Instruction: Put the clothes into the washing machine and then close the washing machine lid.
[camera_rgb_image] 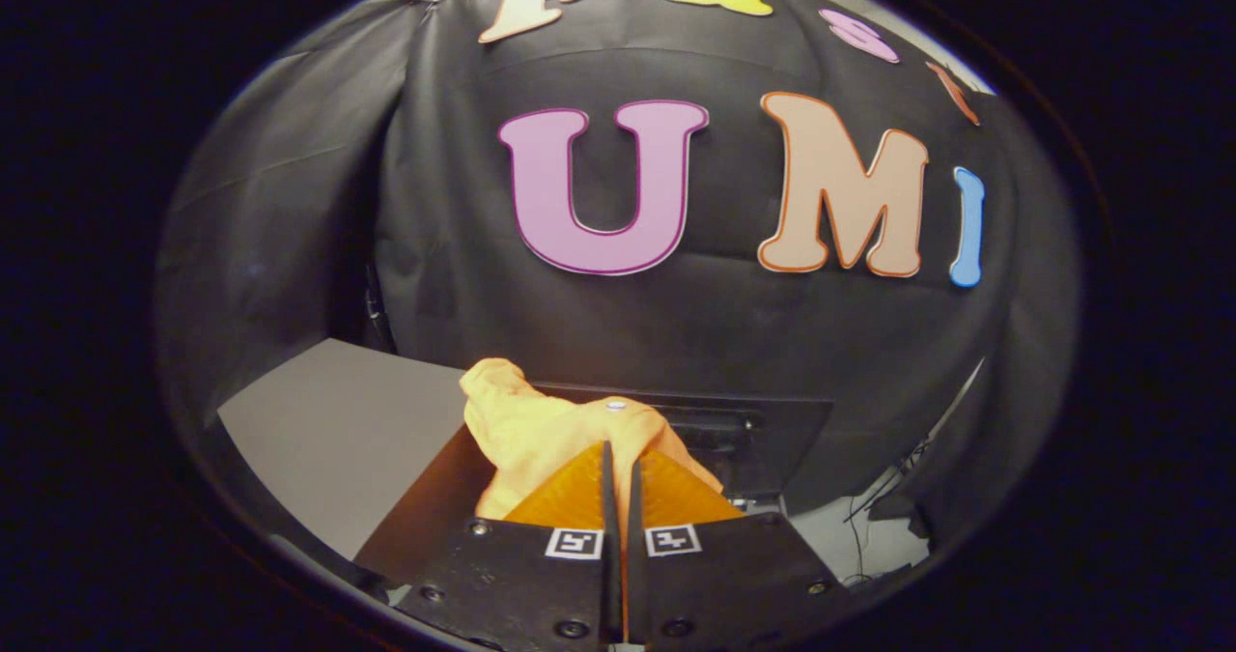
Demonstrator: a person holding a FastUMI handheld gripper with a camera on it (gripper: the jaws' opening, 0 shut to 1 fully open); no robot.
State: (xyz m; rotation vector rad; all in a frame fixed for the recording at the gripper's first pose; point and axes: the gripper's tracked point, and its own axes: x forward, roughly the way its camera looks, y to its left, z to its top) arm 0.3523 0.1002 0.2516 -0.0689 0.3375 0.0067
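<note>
Overhead — gripper [618, 464] clamping yellow garment [541, 425] — grey tabletop [338, 420] below.

Unit: my gripper [618, 478], seen from the camera mounted on it, looking forward along its two fingers.
Finger shape: each of my fingers [570, 502] is a wedge that tapers forward to a point.
Finger surface: the wedge faces carry a fine ribbed texture.
Jaws: the two inner edges run parallel with a thin slit between them.
Carriers: two flat black plates [512, 575], one under each finger, angled outward from the centre line.
Markings: one square black-and-white fiducial tag [575, 543] on the inner front corner of each plate.
Fasteners: round dark screw heads [572, 627] at the plate corners and along the rear edges.
</note>
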